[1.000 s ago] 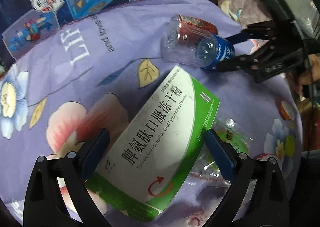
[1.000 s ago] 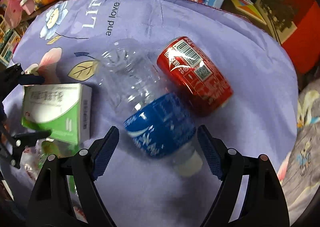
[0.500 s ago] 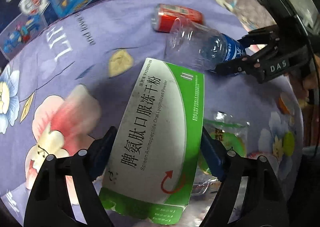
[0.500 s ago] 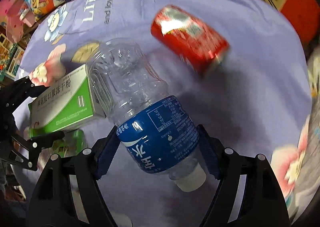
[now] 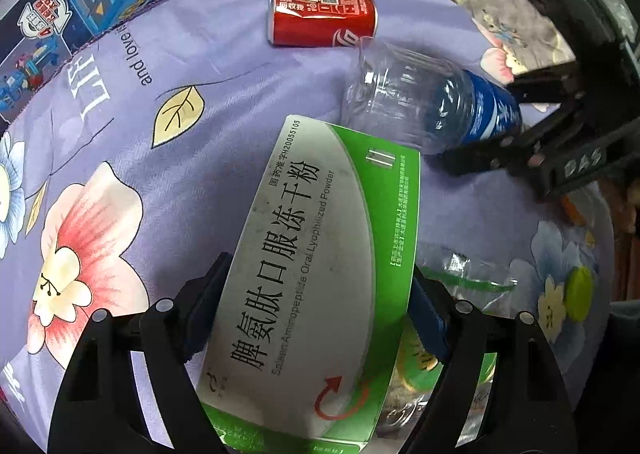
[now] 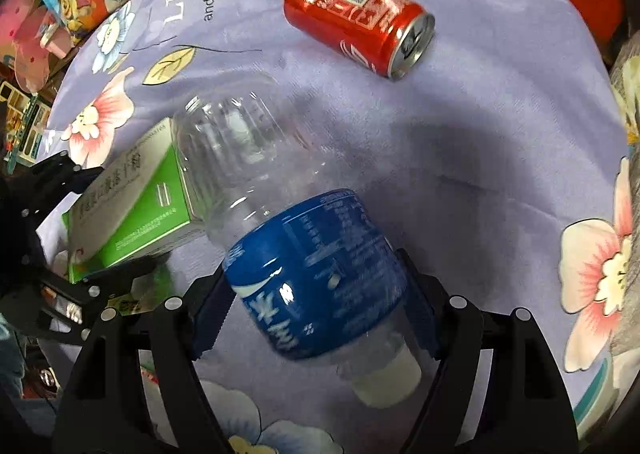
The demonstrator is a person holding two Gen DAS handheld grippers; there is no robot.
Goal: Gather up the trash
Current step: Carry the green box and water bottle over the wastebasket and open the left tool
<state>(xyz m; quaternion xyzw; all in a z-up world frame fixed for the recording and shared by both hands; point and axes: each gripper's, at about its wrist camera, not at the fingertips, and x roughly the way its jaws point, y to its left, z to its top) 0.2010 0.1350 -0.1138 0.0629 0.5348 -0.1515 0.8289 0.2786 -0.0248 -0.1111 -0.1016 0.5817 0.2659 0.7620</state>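
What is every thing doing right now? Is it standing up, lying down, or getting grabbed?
green and white box: grabbed by the left gripper.
plastic bottle: empty, cap on, grabbed at its blue label by the right gripper.
red can: lying on its side, untouched.
clear wrapper: crumpled, lying partly under the box.

The near end of the medicine box [image 5: 312, 278] is cut off by the lower frame edge in the left wrist view. A crinkled clear wrapper [image 5: 464, 318] lies partly hidden under the box and behind the left tool [image 5: 316, 314]; its print is illegible. In the right wrist view, the label text on the plastic bottle [image 6: 316, 266] is blurred.
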